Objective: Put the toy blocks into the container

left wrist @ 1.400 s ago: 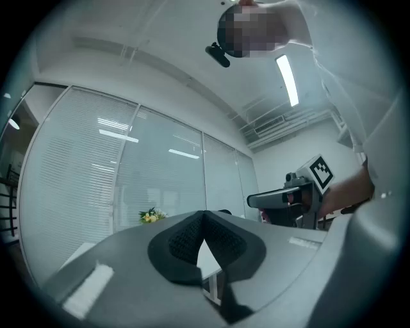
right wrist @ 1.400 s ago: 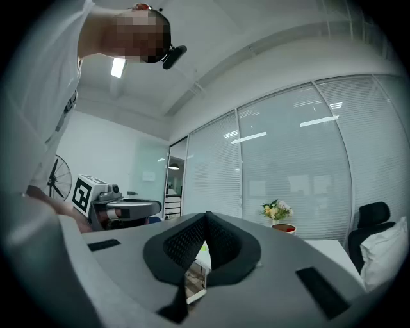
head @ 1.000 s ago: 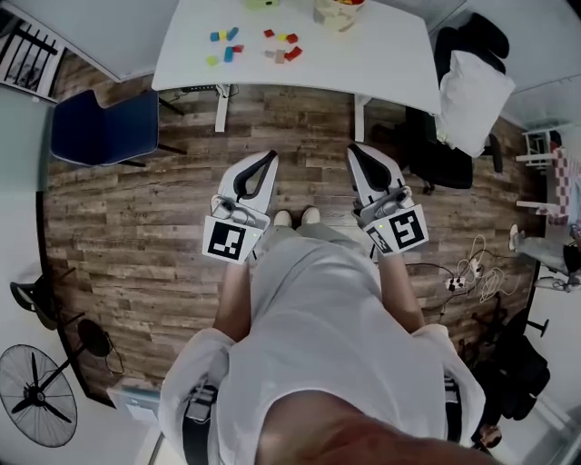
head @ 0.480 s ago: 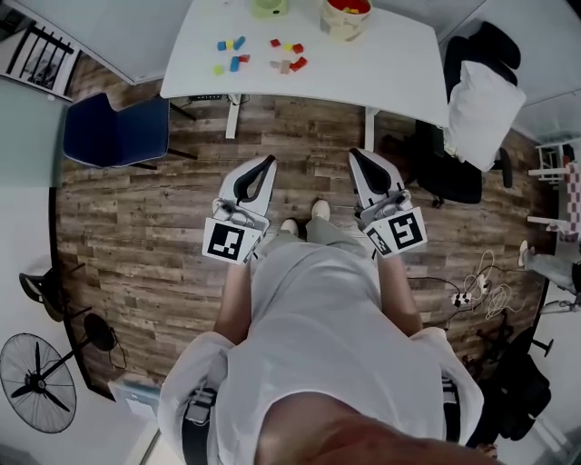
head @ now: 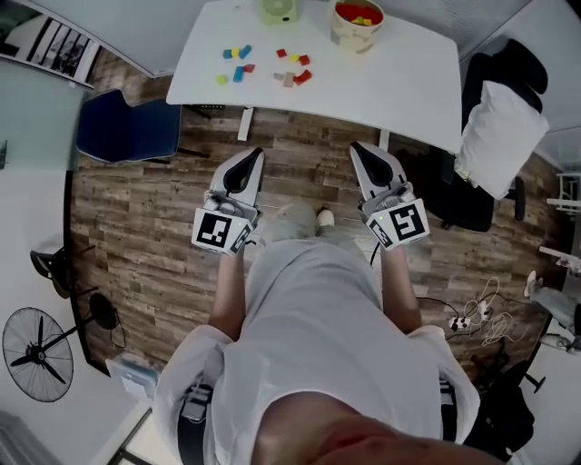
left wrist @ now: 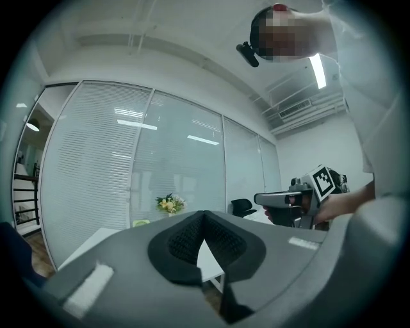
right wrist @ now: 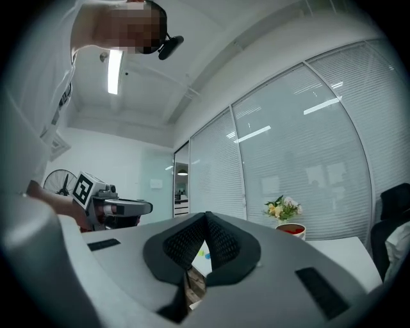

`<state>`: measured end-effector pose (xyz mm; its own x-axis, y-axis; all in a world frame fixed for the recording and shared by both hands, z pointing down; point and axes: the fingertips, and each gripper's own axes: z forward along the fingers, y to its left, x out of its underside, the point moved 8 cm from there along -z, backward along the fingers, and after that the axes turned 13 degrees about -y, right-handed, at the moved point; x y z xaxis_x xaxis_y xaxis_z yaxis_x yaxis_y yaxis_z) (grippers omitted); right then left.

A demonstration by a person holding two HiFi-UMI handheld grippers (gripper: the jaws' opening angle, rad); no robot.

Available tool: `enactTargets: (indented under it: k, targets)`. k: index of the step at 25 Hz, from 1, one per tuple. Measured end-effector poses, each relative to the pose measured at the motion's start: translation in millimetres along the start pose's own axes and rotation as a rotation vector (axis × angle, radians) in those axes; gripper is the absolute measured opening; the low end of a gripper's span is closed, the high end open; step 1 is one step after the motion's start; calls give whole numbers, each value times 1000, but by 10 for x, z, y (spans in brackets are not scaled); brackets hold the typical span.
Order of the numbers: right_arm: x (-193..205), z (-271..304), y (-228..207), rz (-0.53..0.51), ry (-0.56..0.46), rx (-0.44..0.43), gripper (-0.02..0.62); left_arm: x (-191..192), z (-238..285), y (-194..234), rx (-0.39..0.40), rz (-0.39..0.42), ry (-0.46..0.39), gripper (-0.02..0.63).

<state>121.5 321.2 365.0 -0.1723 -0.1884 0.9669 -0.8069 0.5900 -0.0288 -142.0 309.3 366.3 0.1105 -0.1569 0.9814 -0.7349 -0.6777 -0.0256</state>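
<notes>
Several small coloured toy blocks lie on the white table (head: 399, 77) in two loose groups, one on the left (head: 236, 68) and one further right (head: 292, 71). The container, a pale bowl (head: 357, 20) with red and yellow pieces inside, stands at the table's far edge and shows again in the right gripper view (right wrist: 291, 229). My left gripper (head: 254, 153) and right gripper (head: 357, 147) hang side by side over the wooden floor, short of the table's near edge. Both are shut and empty, their jaws meeting at the tips (left wrist: 204, 214) (right wrist: 206, 216).
A blue chair (head: 127, 132) stands left of the table, and a black chair with a white cushion (head: 504, 118) stands at the right. A green object (head: 280, 9) sits beside the bowl. A fan (head: 36, 354) and floor cables (head: 477, 313) lie behind me.
The table and blocks have come closer and lower in the head view as the person steps forward. Both grippers stay shut and empty, the left one shifted slightly left.
</notes>
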Motion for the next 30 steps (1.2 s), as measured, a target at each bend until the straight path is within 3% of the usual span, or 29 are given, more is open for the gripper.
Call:
enactTargets:
  k: [11,21,27,30]
  targets:
    - [310,665,-824,12,34,-6,2,443,951,551,-25,13,35,-3]
    - [899,1888,-1735,-35,137,1,2,1052,2202,1683,-3,-6,23,-3]
    - [1449,2475,-2125,-106,298,-56,9,1167,2676,2061,31,-32,21,-3]
    - [1939,2724,-2251,-146,463,-164,108,1225,2759,2126,26,-44,39,-3]
